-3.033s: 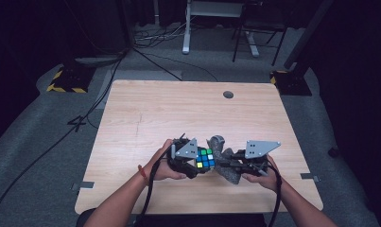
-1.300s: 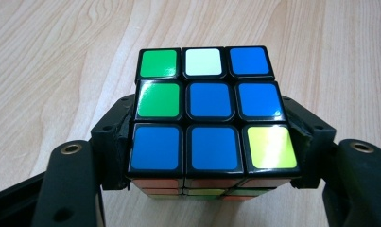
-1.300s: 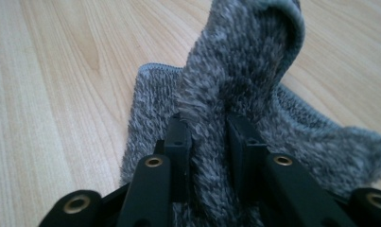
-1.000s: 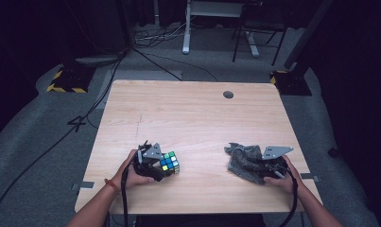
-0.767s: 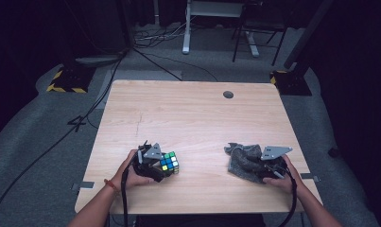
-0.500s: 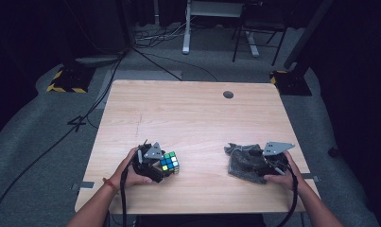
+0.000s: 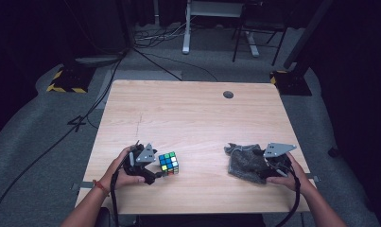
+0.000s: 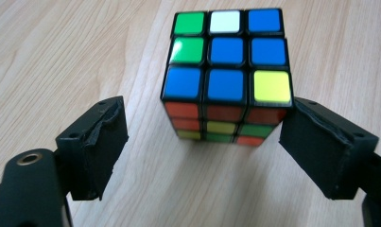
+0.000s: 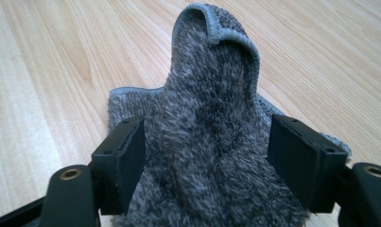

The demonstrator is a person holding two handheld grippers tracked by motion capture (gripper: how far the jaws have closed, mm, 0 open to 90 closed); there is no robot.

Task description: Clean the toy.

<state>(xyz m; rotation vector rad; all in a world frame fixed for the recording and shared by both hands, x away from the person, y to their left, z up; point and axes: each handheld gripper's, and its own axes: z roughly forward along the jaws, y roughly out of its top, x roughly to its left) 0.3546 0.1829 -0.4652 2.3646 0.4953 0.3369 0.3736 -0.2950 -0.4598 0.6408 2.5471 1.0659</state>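
A scrambled colour cube stands on the wooden table near its front left. In the left gripper view the cube sits just beyond my left gripper, whose jaws have just been opening and stand apart with nothing between them. In the high view the left gripper is just left of the cube. A grey fluffy cloth lies crumpled at the front right. My right gripper has just been opening; the cloth humps up between its spread jaws. The high view shows the right gripper at the cloth's right edge.
A small round grommet sits in the table's far edge area. Cables, a yellow-and-black striped base and chair and desk legs stand on the grey floor beyond the table. The person's forearms come in at the bottom.
Three seconds ago both grippers met at the middle front with cube and cloth; they have since parted left and right. Over the last second the left gripper has drawn slightly back from the cube.
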